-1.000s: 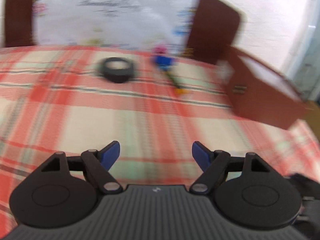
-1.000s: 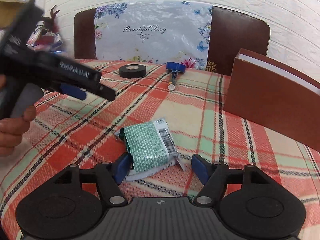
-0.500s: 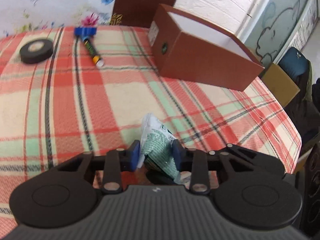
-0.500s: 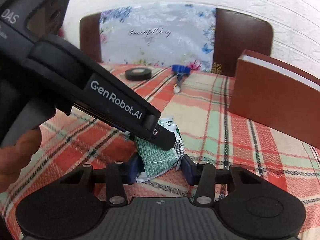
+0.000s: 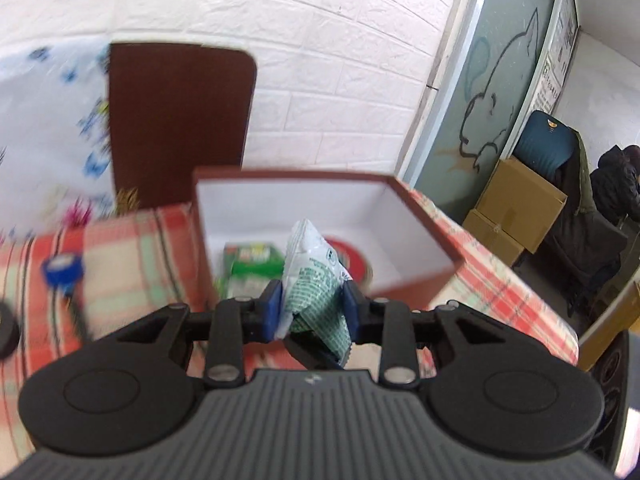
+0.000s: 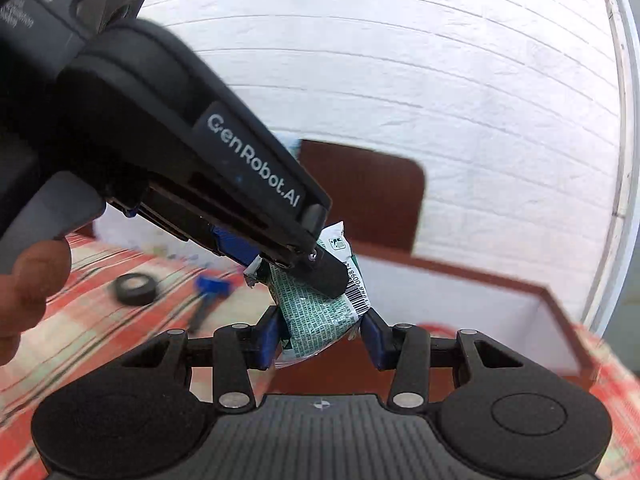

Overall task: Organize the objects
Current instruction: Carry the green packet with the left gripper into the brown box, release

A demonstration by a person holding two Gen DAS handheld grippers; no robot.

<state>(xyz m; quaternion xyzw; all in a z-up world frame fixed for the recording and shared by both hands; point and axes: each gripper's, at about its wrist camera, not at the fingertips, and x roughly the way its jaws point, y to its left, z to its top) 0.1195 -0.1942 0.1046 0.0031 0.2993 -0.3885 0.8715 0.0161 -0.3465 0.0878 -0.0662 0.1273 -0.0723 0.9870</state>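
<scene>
the left tool [image 5: 311, 307] pinches a green-and-white packet [image 5: 318, 280] between its blue fingers [image 5: 271, 307], the packet standing upright and a little tilted. directly ahead of this tool sits an open brown box [image 5: 420, 216] with white inner walls; the packet is held in front of the box's near rim, above the counter [image 5: 500, 292] with its red plaid cloth. inside the box, beyond the fingers, lie a green carton [image 5: 250, 260] and a red round item [image 5: 352, 256], partly hidden by the packet. to the left of the tool, on the cloth, a blue-capped pen [image 5: 64, 276] shows blurred, and a black tape roll [image 5: 6, 330] sits at the frame edge. a brown chair back [image 5: 176, 120] stands beyond the counter against the white brick wall.

in the right wrist view, the right tool [image 6: 318, 334] closes on the same packet [image 6: 316, 320] from its lower end, both blue fingers [image 6: 270, 338] pressing its sides. the left tool [image 6: 296, 262] comes in from the upper left, gripping the packet's upper part just above the right tool's fingers, with a bare hand [image 6: 28, 284] on its handle. the barcode edge of the packet faces right. ahead and to the right of the right tool lies the box [image 6: 552, 320]; ahead to the left, on the cloth, are the tape roll [image 6: 136, 289] and the pen [image 6: 208, 294], both blurred.
</scene>
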